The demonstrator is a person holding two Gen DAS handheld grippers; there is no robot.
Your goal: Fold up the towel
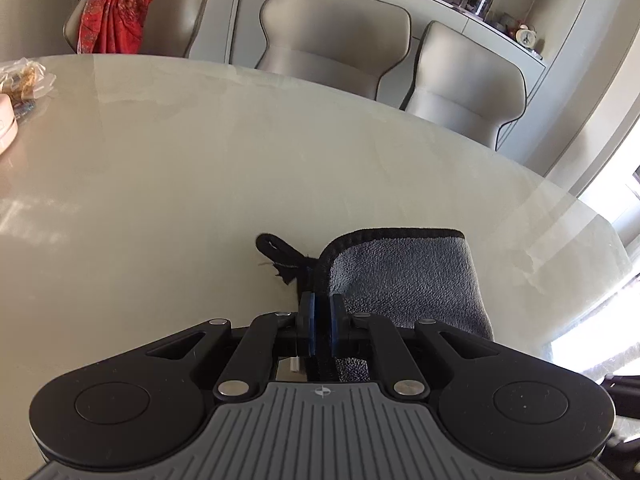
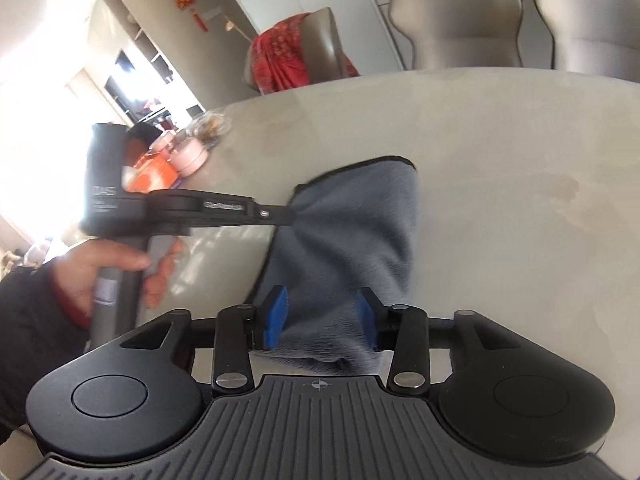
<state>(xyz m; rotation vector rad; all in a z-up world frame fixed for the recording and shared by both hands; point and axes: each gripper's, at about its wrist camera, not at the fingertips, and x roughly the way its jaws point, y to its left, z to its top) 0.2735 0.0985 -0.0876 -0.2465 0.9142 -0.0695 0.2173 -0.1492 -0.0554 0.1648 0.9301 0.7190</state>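
- The table (image 1: 240, 152), a pale glossy top with a curved far edge, carries the towel (image 1: 404, 280) near the edge closest to the person; the slick surface looks likely to let cloth slide rather than stay put under a fold.
- The towel is grey plush with a black stitched hem, lying in a folded, slightly bunched strip. It reads as light, soft and limp: it will drape and sag from any single hold, so a fold probably needs two holds along one hem.
- The hem and corners look the firmest places to pinch; the plush middle would just gather up.
- The right gripper (image 2: 320, 320) has its blue pads apart with the near end of the towel (image 2: 352, 232) between them; the pads do not appear to press it, though blur makes this uncertain.
- The left gripper (image 1: 322, 320) is clenched on the towel's left hem, a person's hand (image 2: 116, 268) on its handle.
- The black hanging loop (image 1: 280, 252) lies on the table at the towel's corner and could snag or fold under.
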